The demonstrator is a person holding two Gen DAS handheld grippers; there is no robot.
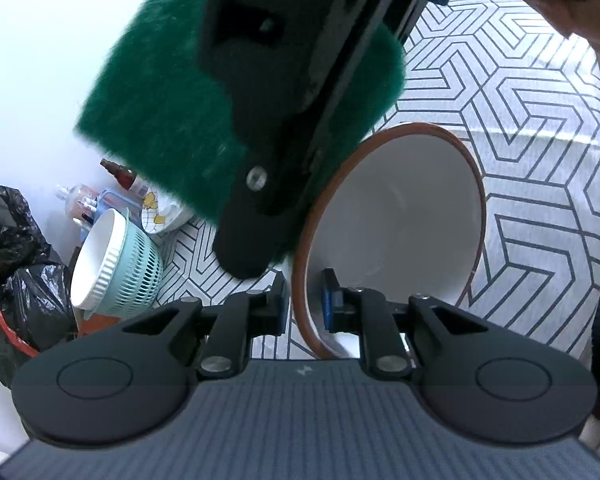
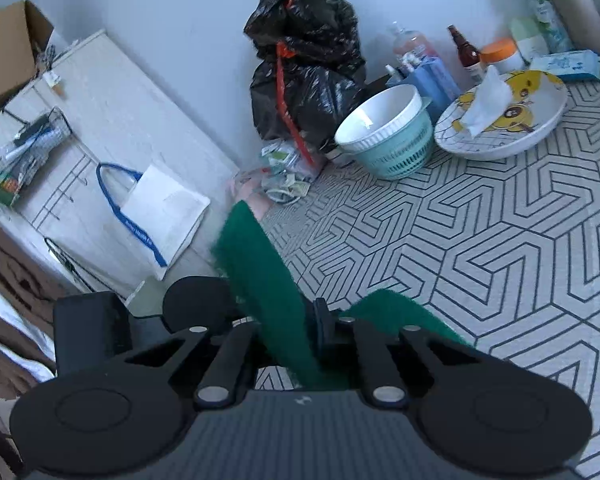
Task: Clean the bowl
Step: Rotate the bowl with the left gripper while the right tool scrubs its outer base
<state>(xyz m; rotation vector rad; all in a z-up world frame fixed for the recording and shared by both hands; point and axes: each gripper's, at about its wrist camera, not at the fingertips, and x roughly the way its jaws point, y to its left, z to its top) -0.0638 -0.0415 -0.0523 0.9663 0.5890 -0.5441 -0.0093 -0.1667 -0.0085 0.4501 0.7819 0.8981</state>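
Observation:
In the left wrist view, a white bowl (image 1: 396, 216) with a brown rim stands tilted on edge above the patterned tablecloth (image 1: 540, 184). My left gripper (image 1: 305, 304) is shut on its near rim, one pad inside and one outside. A green scouring pad (image 1: 156, 120) hangs just above and left of the bowl, touching or almost touching the rim at its lower edge. A black finger (image 1: 260, 120) of the right gripper lies across it. In the right wrist view, my right gripper (image 2: 300, 332) is shut on the folded green scouring pad (image 2: 260, 264). The bowl is out of that view.
A mint colander with a white bowl inside (image 2: 384, 136) stands at the back beside a cartoon plate holding a tissue (image 2: 500, 120). Bottles (image 2: 468, 52) and a black rubbish bag (image 2: 304, 60) line the wall. A white cabinet with a tote bag (image 2: 156, 208) stands left of the table.

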